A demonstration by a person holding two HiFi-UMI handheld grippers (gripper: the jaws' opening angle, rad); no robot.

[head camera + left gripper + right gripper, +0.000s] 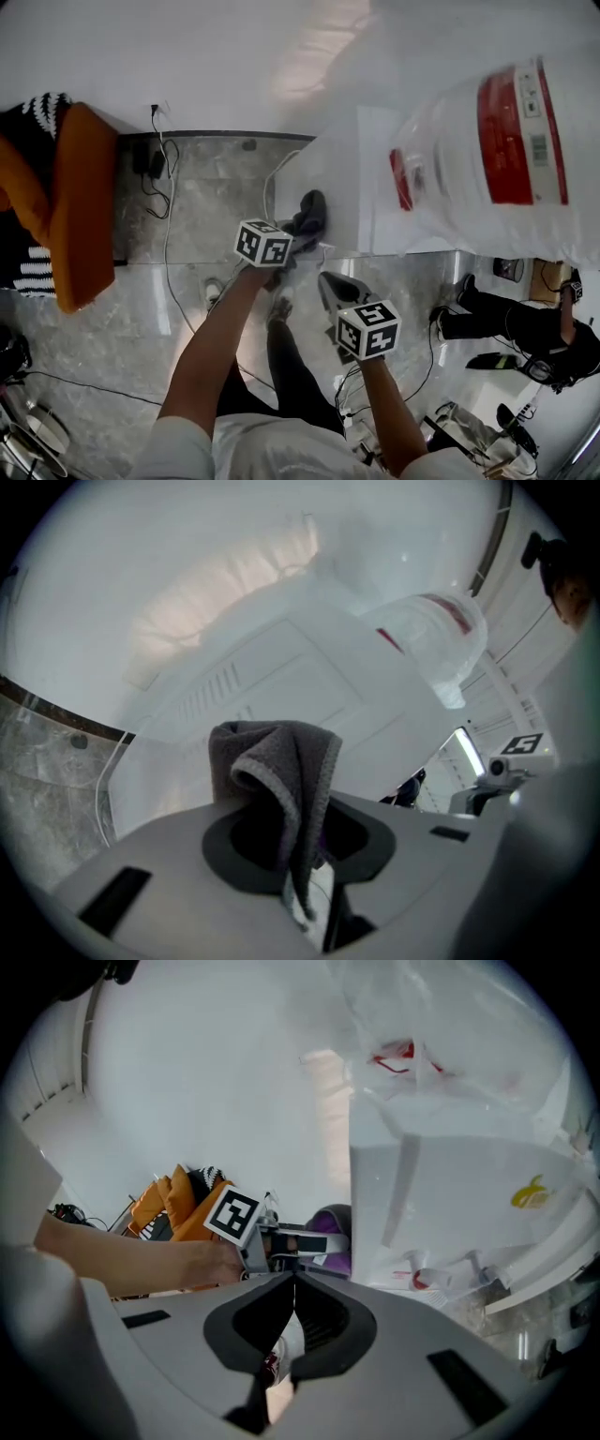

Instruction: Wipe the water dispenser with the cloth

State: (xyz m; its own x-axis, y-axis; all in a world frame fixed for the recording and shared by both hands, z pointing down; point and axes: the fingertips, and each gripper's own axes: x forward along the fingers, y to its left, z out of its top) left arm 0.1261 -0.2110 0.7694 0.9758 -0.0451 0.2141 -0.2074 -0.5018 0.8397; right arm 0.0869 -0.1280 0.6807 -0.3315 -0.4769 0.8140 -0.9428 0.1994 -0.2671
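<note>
well, the left gripper [294, 231] is clenched on the cloth [311, 210] — in its own view the dark grey fabric is pinched between the jaws, bunches up above them in a folded hump, and one hemmed edge droops back down across the jaw gap. in the head view the cloth sits at the left side wall of the water dispenser [349, 187], close to its lower corner, and looks to be touching the white panel. the left gripper's marker cube faces up at the camera, with the person's bare forearm running back toward the bottom of the picture.

the dispenser is a white cabinet with a large clear bottle [506, 141] seated on top, a red label band around it. the left gripper view shows a slotted vent in the white side panel just beyond the cloth.

the right gripper [330, 283] is closed with nothing in it — its view shows the two jaw tips meeting, and only floor and a shoe show through the slit lower down. it hangs apart from the dispenser, below and to the right of the left gripper, and looks toward the cabinet's front, where taps stick out.

an orange garment [80, 206] lies off to the left, and black cables [164, 187] trail over the grey stone floor [206, 202] beside the wall.
</note>
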